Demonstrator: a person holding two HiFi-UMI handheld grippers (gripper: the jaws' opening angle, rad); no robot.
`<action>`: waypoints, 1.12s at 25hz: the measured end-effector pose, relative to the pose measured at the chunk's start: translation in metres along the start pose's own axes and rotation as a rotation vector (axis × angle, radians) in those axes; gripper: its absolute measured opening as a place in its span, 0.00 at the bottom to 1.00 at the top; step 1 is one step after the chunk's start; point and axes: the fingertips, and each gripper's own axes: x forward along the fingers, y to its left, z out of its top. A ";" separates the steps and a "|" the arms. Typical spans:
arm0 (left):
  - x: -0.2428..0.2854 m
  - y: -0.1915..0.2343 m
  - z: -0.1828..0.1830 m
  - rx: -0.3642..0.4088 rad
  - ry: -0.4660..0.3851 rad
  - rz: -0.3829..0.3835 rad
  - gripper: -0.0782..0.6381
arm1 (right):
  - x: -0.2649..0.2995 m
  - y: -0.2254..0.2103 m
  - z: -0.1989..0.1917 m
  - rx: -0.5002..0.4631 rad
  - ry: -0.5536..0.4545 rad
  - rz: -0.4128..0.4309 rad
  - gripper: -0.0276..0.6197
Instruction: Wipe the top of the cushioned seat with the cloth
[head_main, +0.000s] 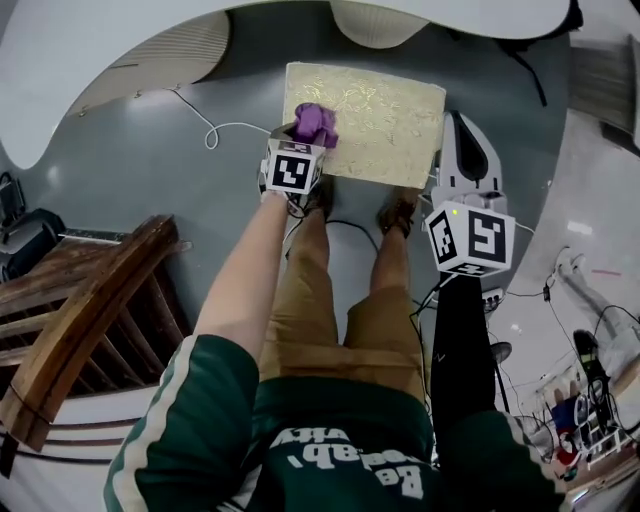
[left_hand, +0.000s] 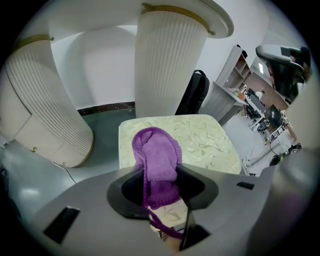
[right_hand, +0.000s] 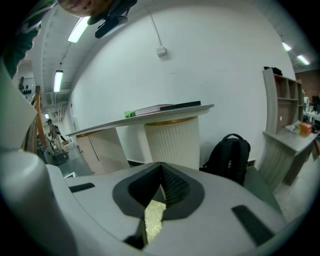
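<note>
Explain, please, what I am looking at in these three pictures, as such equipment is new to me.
A standing person holds a two-jaw gripper in each hand; there is no robot. One picture looks down from a camera on their head; the other two come from cameras on the grippers. On the floor stands a cream, patterned cushioned seat. The left gripper is shut on a purple cloth at the seat's near left corner. The right gripper is shut and empty.

**Three Views, One Seat**

Head view: steeply down from high above the cushioned seat (head_main: 385, 115). Left gripper view: close over that seat, facing ribbed counter bases (left_hand: 167, 60). Right gripper view: level toward a white wall (right_hand: 210, 65), seat a mere sliver.
</note>
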 end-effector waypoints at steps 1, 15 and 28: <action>-0.002 0.010 -0.001 -0.010 -0.002 0.001 0.34 | 0.007 0.008 0.002 -0.006 -0.005 0.006 0.05; -0.021 0.093 -0.040 -0.066 0.021 -0.049 0.34 | 0.029 0.077 0.008 -0.012 0.001 -0.061 0.05; -0.036 0.028 -0.009 0.014 -0.061 -0.084 0.33 | -0.022 0.026 -0.007 0.014 0.000 -0.138 0.05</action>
